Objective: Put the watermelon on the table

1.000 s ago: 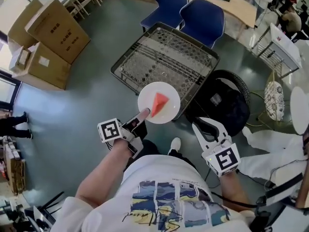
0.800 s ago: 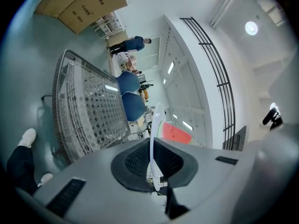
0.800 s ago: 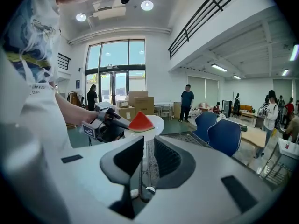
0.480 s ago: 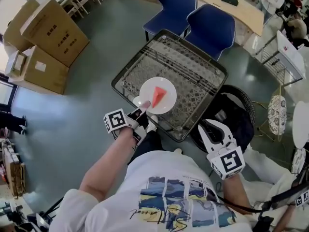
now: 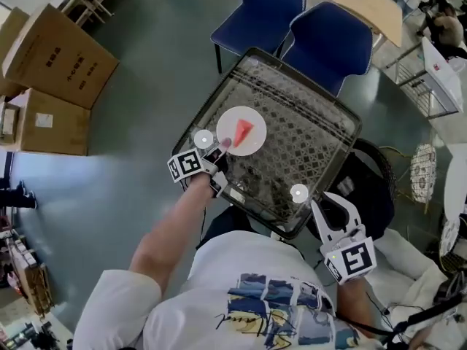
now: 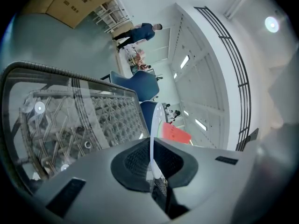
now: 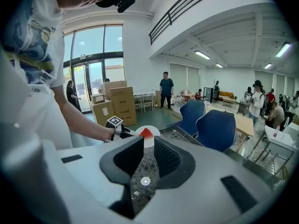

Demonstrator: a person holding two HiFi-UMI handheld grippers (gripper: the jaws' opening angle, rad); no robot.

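In the head view the left gripper [image 5: 220,146] is clenched on the near rim of a white plate [image 5: 255,138] that carries a red watermelon slice [image 5: 244,129]. The plate lies over the left part of the square glass tabletop [image 5: 306,144], just inside its left edge; whether it touches the glass cannot be told. Free glass spreads to the right and toward the person, showing a woven lattice frame beneath. The right gripper [image 5: 334,207] hangs just off the tabletop's near right corner, jaws apart and empty. Two blue chairs [image 5: 328,41] stand against the far edge and a black bag [image 5: 373,184] sits just beside the right edge. Open grey floor [image 5: 124,159] runs along the left side, with cardboard boxes [image 5: 58,57] well apart. In the left gripper view the left gripper [image 6: 152,148] pinches the plate [image 6: 156,118] edge-on, the watermelon slice [image 6: 176,134] on its right face. The tabletop [image 6: 70,115] curves away at left with its dark rim, and a person [image 6: 140,33] stands far across the hall. In the right gripper view the right gripper [image 7: 148,157] has its jaws spread with only glass showing between them. Beyond, the plate [image 7: 147,142] and watermelon slice [image 7: 145,133] sit over the tabletop [image 7: 180,135] beside the left gripper [image 7: 130,134]. The blue chairs [image 7: 217,129] are at right, the cardboard boxes [image 7: 119,107] are by the windows, and a person [image 7: 166,91] is standing behind.
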